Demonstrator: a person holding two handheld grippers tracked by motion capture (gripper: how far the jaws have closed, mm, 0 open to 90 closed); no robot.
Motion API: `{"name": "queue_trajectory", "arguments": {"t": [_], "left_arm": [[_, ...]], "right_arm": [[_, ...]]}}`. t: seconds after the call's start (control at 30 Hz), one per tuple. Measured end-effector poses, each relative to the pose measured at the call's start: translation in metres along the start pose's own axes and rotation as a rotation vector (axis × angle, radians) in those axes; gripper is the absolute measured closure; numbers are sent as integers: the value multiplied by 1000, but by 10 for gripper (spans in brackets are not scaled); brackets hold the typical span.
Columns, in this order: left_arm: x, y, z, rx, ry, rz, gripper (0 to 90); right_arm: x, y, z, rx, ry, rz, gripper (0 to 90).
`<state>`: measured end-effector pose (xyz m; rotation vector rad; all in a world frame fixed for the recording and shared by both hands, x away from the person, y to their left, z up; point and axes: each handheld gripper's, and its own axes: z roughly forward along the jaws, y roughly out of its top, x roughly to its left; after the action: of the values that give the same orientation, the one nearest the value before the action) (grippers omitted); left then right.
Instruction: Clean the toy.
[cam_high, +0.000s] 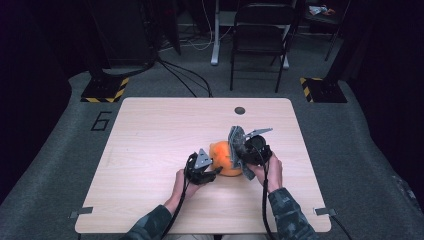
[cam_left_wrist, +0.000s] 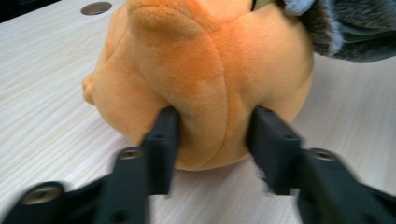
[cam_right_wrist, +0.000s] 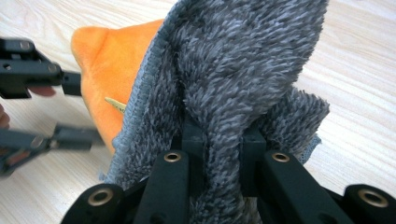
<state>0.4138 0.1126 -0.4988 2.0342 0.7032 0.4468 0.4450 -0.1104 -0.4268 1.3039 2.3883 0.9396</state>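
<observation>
Right gripper pinching grey cloth; left gripper seemingly touching orange plush.

- A light wooden table with a small round dark hole near its far edge.
- A black folding chair stands behind it.
- Two yellow-and-black striped blocks sit on the grey floor.

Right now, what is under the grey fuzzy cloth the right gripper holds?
The grey cloth drapes against the orange plush toy, whose one side shows beside it. The part of the toy behind the cloth is covered.
</observation>
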Motion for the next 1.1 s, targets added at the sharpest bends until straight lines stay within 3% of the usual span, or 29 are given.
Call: {"name": "queue_trajectory", "arguments": {"t": [0.07, 0.13, 0.2, 0.33, 0.43, 0.57, 0.67, 0.87, 1.1], "left_arm": [[-1, 0, -1, -5, 17, -2, 725], [-1, 2, -2, -9, 19, -14, 763], [2, 3, -4, -14, 2, -39, 779], [7, 8, -11, -33, -57, -136, 791], [6, 12, -15, -36, -92, -178, 791], [2, 15, -16, -26, -98, -161, 790], [5, 12, -13, -11, -101, -170, 784], [8, 10, -11, -7, -100, -165, 774], [12, 8, -11, -10, -99, -174, 771]], "right_arm": [[0, 1, -1, -5, 1, -7, 778], [0, 3, -5, -7, -7, -2, 778], [1, 6, -10, -9, -7, 2, 778], [8, 13, -25, -48, 18, 7, 778], [20, 18, -33, -69, 45, -26, 777], [38, 20, -29, -83, 85, -65, 777], [41, 17, -17, -67, 52, -72, 778], [33, 14, -14, -48, 14, -69, 779], [9, 6, -9, 0, -37, -26, 779]]}}
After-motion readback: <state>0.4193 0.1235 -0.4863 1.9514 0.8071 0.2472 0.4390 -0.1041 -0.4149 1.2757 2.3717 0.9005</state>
